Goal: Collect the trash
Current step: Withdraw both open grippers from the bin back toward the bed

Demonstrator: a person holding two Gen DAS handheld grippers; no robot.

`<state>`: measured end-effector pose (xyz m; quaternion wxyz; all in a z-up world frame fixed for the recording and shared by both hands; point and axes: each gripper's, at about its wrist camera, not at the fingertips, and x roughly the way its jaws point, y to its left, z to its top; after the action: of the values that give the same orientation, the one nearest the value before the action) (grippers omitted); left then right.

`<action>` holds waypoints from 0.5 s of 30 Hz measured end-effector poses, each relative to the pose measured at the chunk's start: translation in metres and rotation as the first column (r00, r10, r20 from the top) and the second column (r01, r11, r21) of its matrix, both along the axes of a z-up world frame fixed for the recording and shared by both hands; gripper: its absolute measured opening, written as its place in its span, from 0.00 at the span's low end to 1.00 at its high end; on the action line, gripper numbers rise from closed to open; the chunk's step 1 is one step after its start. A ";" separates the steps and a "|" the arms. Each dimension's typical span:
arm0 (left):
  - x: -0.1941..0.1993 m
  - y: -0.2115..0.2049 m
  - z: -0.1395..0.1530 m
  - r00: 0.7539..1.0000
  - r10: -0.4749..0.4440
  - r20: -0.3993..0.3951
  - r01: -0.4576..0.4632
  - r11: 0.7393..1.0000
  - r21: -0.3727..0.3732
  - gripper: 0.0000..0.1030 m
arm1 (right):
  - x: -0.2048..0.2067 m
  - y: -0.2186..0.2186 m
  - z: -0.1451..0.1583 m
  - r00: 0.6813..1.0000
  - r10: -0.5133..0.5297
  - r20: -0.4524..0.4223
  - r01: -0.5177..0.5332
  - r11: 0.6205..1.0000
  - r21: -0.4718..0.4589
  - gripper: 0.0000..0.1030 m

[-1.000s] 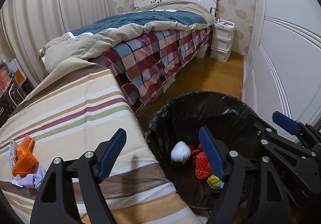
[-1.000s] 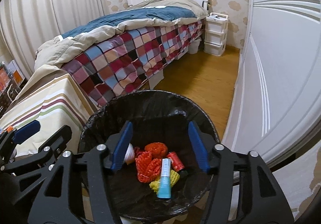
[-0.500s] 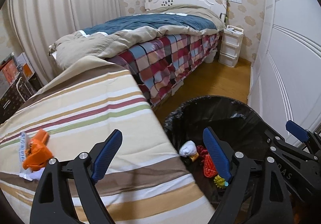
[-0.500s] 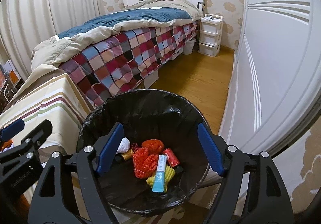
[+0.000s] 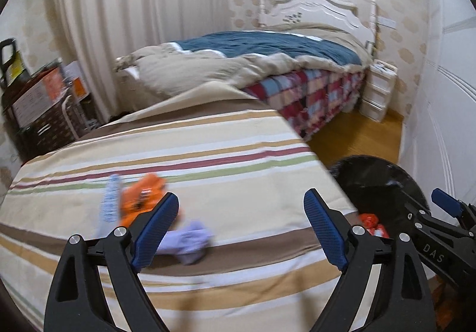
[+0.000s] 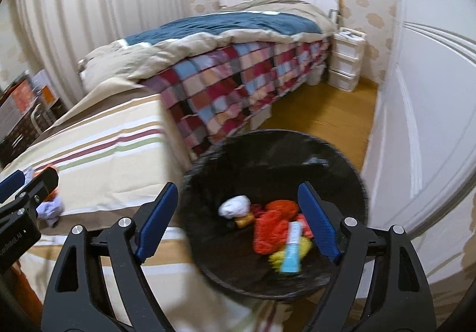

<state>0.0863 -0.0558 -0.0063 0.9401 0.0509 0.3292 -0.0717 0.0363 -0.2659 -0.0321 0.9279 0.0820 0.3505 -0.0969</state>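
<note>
Far beyond both tongs: bed (image 6: 238, 43) with blue-and-beige quilt and checked cover, white headboard at the wall; white drawer unit (image 6: 346, 59) beside its head end, wood floor (image 6: 321, 112) between bed and white panelled wall on the right

Directly under and ahead of left gripper (image 5: 241, 231): striped cloth surface (image 5: 208, 150), beige with brown, maroon and green bands. Seen from the right wrist, lay left of right gripper (image 6: 238, 225)

Ahead of and below right gripper: black-lined trash bin (image 6: 276, 153), standing on the floor just beside the striped surface. From the left wrist, sat right of the left tongs, partly hidden by the right tool's black frame

Left gripper: jaws wide apart, just been opening, nothing between the blue pads, only bare cloth behind the gap. Right gripper: same, jaws spread wide, just been opening, nothing clamped, bin interior showing through the gap

Trash in bin, between and below the right tongs' tips: orange mesh pieces (image 6: 269, 228), yellow item (image 6: 285, 254), light-blue tube (image 6: 293, 248) lying on top, white crumpled wad (image 6: 235, 205) toward the left pad. All blurred

Trash left on the striped surface, beside the left tongs' left pad: orange wrapper (image 5: 142, 198), partly hidden behind the pad; lilac crumpled piece (image 5: 187, 239) just right of that pad; pale blue strip (image 5: 110, 204) further left. Heavy blur, no finer detail readable
</note>
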 end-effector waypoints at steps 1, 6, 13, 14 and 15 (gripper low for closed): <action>-0.002 0.011 0.001 1.000 0.021 0.002 -0.021 1.000 0.003 0.84 | 0.001 0.007 0.000 1.000 0.015 0.000 -0.015 1.000 0.003 0.81; -0.010 0.055 -0.001 0.995 0.100 0.000 -0.100 0.995 0.018 0.84 | 0.007 0.053 0.002 0.993 0.122 -0.008 -0.122 0.993 0.008 0.82; -0.018 0.117 -0.011 0.976 0.218 -0.022 -0.217 0.975 0.036 0.84 | 0.014 0.116 -0.003 0.964 0.262 -0.035 -0.262 0.965 0.023 0.82; -0.019 0.128 -0.013 0.970 0.243 -0.029 -0.242 0.970 0.037 0.84 | 0.014 0.126 -0.004 0.958 0.283 -0.040 -0.282 0.959 0.023 0.82; -0.020 0.135 -0.015 0.966 0.258 -0.034 -0.256 0.966 0.036 0.84 | 0.014 0.134 -0.006 0.953 0.299 -0.045 -0.298 0.954 0.023 0.82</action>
<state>0.0668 0.0789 -0.0211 0.9341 0.0210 0.3521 0.0549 0.0507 -0.1324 -0.0376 0.9226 0.0333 0.3816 0.0455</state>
